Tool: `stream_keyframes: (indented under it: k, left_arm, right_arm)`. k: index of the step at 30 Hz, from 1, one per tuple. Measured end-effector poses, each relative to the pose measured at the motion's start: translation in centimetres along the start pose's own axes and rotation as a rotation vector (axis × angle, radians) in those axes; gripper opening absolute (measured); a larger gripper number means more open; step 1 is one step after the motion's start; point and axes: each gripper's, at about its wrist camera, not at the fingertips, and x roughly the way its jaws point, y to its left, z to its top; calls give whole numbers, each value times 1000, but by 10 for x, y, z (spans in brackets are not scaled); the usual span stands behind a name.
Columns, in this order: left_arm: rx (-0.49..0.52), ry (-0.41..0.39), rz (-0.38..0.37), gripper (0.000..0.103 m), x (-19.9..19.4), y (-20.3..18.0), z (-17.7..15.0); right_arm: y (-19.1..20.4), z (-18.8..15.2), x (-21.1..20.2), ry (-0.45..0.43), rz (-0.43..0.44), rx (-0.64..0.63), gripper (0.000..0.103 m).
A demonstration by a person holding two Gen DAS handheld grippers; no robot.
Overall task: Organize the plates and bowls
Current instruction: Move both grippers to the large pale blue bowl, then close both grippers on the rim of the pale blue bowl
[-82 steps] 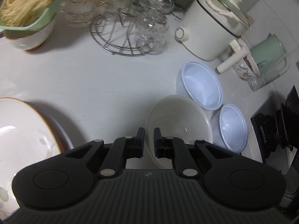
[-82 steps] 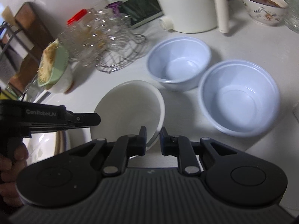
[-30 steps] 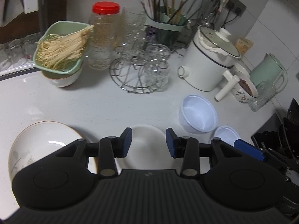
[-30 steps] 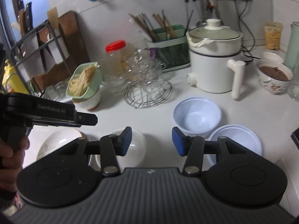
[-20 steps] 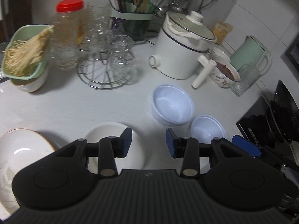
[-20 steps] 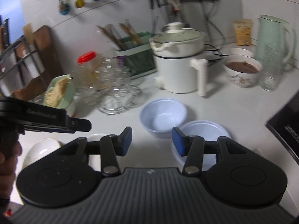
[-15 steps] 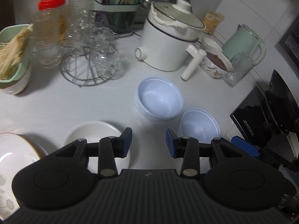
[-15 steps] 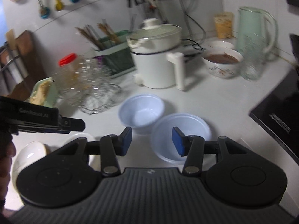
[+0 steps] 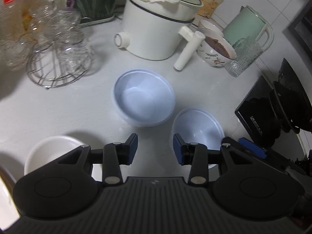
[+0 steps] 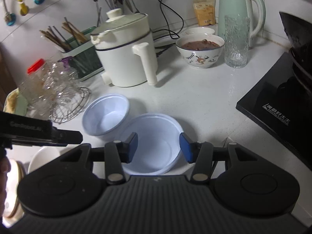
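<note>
The speckled white bench (image 9: 58,107) is matte and stone-like, and carries everything here. At its right edge sits a glossy black hob (image 10: 273,105) with a dark pan on it. Behind the bowls stands a round cream cooker (image 9: 154,31) with a glass lid and a stubby cylindrical handle, and beside it a smooth mint kettle (image 10: 234,13). A wire rack (image 9: 56,72) holds clear patterned glasses. A painted ceramic bowl (image 10: 200,52) of brown food stands just beside a tall textured tumbler (image 10: 237,41). Two pale blue bowls, thin-walled and plastic-looking, lie near each other in the middle of the bench: the far bowl (image 9: 144,99) is the deeper one, and the near bowl (image 10: 154,150) is wider and shallow. A plain white bowl (image 9: 48,152) sits to the left, next to the brown-rimmed edge of a plate (image 10: 13,187). The left gripper (image 9: 155,149) is spread wide above bare bench, its blue pads (image 9: 132,148) empty, between the white bowl and the near bowl. The right gripper (image 10: 159,147) is likewise spread and holds nothing, its pads (image 10: 185,148) framing the near bowl from above; whether they touch its rim cannot be told.
</note>
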Motion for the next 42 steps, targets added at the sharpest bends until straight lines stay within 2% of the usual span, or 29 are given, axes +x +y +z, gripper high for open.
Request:
stream_keyframes:
  k: [5, 13, 21, 30, 33, 34, 37, 42]
  left_arm:
    - [11, 16, -16, 46, 14, -4, 9]
    - [-48, -2, -73, 46, 34, -6, 23]
    - [-24, 23, -107, 45, 53, -22, 16]
    - [-61, 66, -125, 45, 67, -24, 1]
    - [-56, 76, -135, 44, 70, -24, -2]
    - [-56, 74, -134, 43, 70, -24, -3]
    - [-49, 72, -129, 35, 71, -25, -4]
    - [-72, 81, -154, 32, 72, -22, -3]
  right_arm:
    - [-4, 7, 13, -12, -33, 14, 50]
    - [-17, 13, 27, 25, -29, 67, 50]
    - [-31, 13, 41, 51, -45, 86, 50]
    - [-40, 6, 50, 79, -75, 96, 41]
    - [-46, 5, 54, 95, -41, 141, 37]
    - [-48, 4, 55, 101, -32, 150, 32]
    - [-49, 1, 59, 128, -13, 170, 23]
    - [-46, -4, 57, 136, 13, 184, 23]
